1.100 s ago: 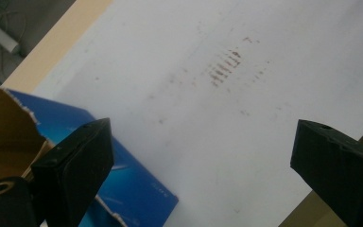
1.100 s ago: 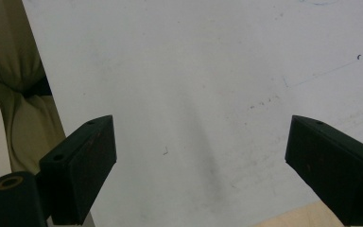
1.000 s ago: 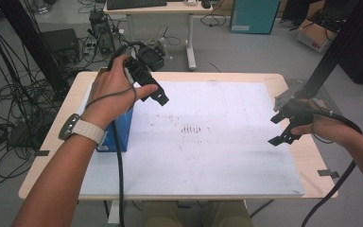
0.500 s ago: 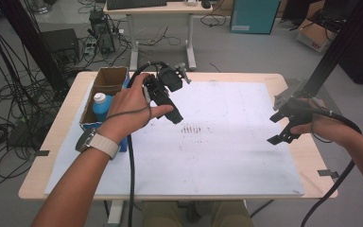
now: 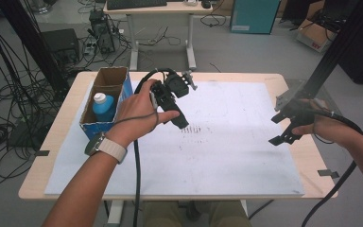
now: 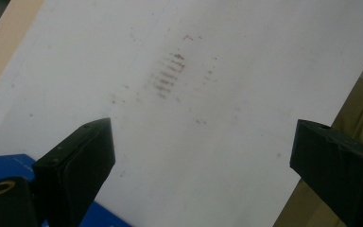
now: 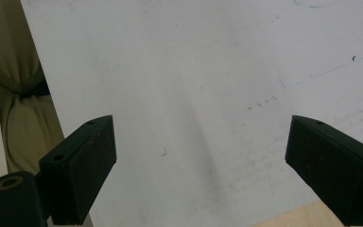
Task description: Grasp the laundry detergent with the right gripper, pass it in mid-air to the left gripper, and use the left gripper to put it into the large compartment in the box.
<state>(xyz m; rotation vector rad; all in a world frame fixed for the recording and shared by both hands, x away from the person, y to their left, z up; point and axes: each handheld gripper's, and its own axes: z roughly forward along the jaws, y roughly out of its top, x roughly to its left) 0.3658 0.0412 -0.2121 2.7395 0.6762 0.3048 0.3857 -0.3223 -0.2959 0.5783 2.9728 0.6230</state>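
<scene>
One blue plastic bottle (image 5: 103, 107) with white cap, upright, long axis vertical, inside one open brown cardboard box (image 5: 105, 79) at tabletop's (image 5: 52, 137) left edge. One white paper sheet (image 5: 227, 161) with smudged marks at centre. Left gripper (image 5: 179, 124) over sheet, right of box, jaws spread, empty. Right gripper (image 5: 278, 128) near sheet's right edge, jaws spread, empty. Left gripper view: smudge rows (image 6: 170, 73) close up, blue corner (image 6: 14, 163) at bottom left.

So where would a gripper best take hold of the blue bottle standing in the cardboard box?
Probably at the white cap and neck of the blue bottle, coming straight down from above. It stands upright inside the cardboard box, whose walls hide its body and block any sideways approach; only the top pokes up. The left gripper, open, is nearest.
</scene>
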